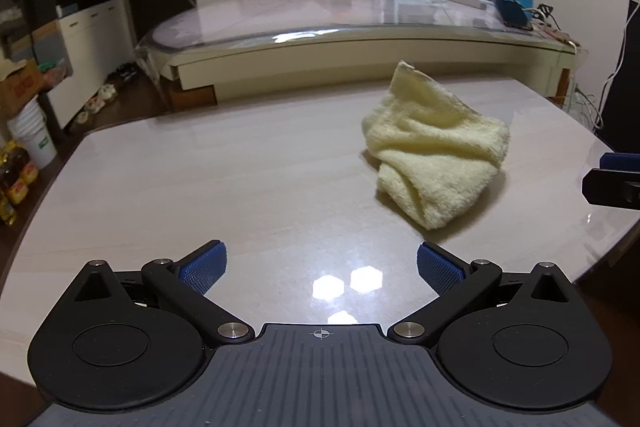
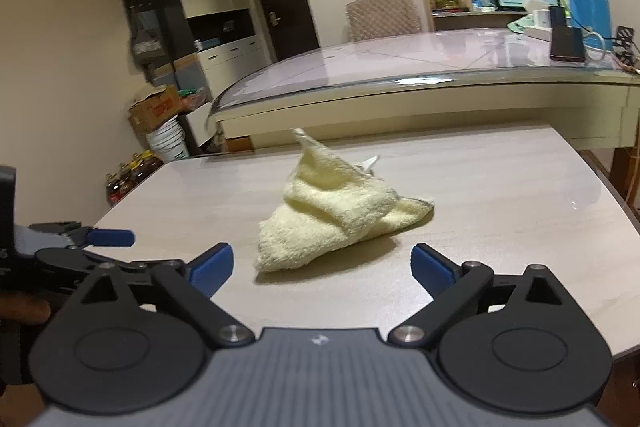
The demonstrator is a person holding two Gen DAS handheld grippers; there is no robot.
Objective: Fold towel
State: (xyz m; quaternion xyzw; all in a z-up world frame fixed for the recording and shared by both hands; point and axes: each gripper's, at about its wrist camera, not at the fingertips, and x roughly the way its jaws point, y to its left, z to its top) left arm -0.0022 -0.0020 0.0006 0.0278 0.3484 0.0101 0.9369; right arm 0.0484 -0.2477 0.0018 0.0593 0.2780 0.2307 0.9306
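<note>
A pale, glossy table [image 1: 200,187] carries the yellow towel [image 1: 436,147], a crumpled heap right of centre in the left view. Both the left tongs [image 1: 322,267] and right tongs [image 2: 322,265] gape apart, empty. Judged: still unfolded; next, finding a corner to spread it.

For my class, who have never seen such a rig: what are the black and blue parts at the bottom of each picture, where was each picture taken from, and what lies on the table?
A person holds a two-finger gripper in each hand; a camera on each looks forward along its fingers. One picture is from the left gripper, the other from the right gripper. Both stand open and hold nothing. A crumpled yellow towel lies unfolded on the table ahead. The left gripper also shows at the left edge of the right view.
</note>
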